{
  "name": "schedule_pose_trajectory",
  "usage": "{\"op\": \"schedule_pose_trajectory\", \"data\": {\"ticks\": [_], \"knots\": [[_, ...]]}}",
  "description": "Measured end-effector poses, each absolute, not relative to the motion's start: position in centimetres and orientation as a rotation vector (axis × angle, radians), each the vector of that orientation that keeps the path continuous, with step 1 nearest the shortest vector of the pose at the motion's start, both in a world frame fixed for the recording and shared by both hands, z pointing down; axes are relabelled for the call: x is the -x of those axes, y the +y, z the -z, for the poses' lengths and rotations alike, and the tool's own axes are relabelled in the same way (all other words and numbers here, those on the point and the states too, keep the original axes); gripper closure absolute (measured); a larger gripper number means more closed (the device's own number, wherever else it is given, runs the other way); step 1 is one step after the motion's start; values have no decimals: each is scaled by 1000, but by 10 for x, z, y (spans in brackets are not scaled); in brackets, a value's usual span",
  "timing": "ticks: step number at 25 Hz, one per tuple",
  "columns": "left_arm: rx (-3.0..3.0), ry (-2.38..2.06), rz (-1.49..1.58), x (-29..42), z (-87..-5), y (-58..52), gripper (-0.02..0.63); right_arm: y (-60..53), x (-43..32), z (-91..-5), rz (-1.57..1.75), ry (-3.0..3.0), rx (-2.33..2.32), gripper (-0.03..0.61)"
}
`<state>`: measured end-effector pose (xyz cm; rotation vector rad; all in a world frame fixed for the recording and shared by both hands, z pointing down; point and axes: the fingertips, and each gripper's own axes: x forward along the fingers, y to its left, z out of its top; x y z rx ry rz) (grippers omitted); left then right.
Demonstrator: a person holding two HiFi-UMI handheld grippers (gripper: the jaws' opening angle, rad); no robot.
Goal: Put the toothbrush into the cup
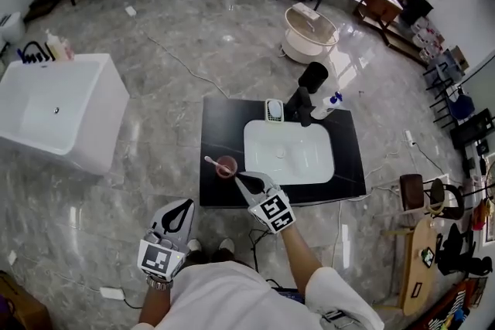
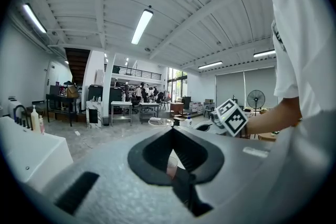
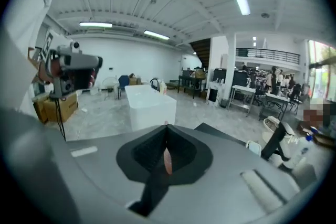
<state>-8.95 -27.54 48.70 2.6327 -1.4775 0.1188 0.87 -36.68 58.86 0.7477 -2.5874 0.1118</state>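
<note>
Only my head view shows the toothbrush [image 1: 210, 161] standing in the cup [image 1: 226, 166]. The right gripper [image 1: 240, 177] and left gripper [image 1: 188, 204] views show jaws closed on nothing.

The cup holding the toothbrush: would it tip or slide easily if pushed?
Likely light: the cup looks small, so a nudge may slide it on the glossy black counter. It may tip leftward, since the toothbrush leans out over that rim. It stands near the counter's front edge, so push gently.
</note>
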Motion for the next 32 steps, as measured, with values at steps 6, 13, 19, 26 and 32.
{"op": "schedule_pose_trajectory", "data": {"ticks": [6, 13, 19, 26, 32], "knots": [[-2701, -1379, -163, 74, -479, -276, 615, -316, -50, -502, -229, -2775, -1017, 566], [-2778, -1283, -159, 54, -471, -270, 615, -268, -82, -421, -175, -2903, -1197, 566], [-2797, -1236, -178, 49, -469, -257, 615, -239, -88, -392, -175, -2968, -1268, 568], [-2798, -1244, -179, 52, -473, -249, 615, -236, -82, -405, -160, -2948, -1243, 568], [-2811, -1270, -124, 56, -461, -247, 615, -238, -75, -412, -152, -2937, -1217, 568]]}}
